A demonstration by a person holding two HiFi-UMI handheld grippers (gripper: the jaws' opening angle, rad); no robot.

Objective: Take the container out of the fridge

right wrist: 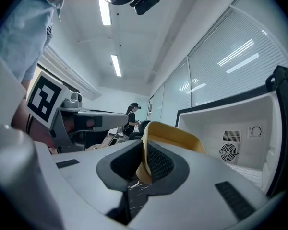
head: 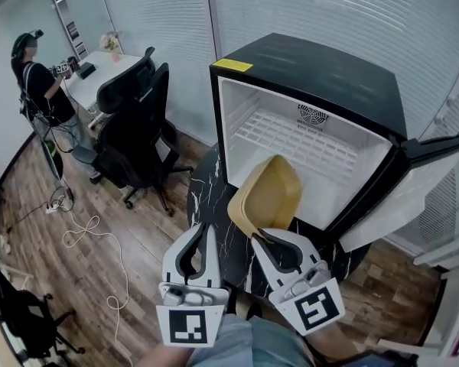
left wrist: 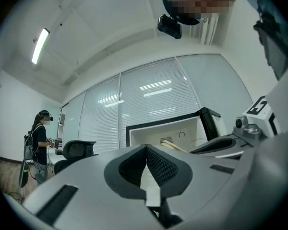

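Right gripper (head: 269, 240): fingers closed down on the thin wall of the yellow container (head: 268, 196). In the right gripper view the yellow wall (right wrist: 173, 135) runs straight into the gap of the gripper (right wrist: 145, 150), one ribbed pad (right wrist: 158, 162) pressed on each face. Only the wall's thickness separates the fingers.

Container's position: tipped up on edge, gripped at its near rim. Most of the body stands out past the fingertips and leans over toward the right-hand finger. Its hollow faces away from the fingers, toward the fridge (head: 314, 75).

The container is outside the fridge, held in the air just in front of the open compartment and above the dark marbled table (head: 211, 197). It touches neither. The fridge door (head: 413, 186) hangs wide open, off to the right of the fingers. A white wire shelf (head: 291, 140) shows inside, well beyond the fingertips.

Left gripper (head: 204, 235): fingers brought together at the tips, nothing between them. Its own view shows the gripper (left wrist: 146, 150) with its pads meeting. The container lies off to the right of these fingers, near but apart.

Left of both grippers: black office chairs (head: 134, 125), and a person (head: 38, 82) standing at a desk.
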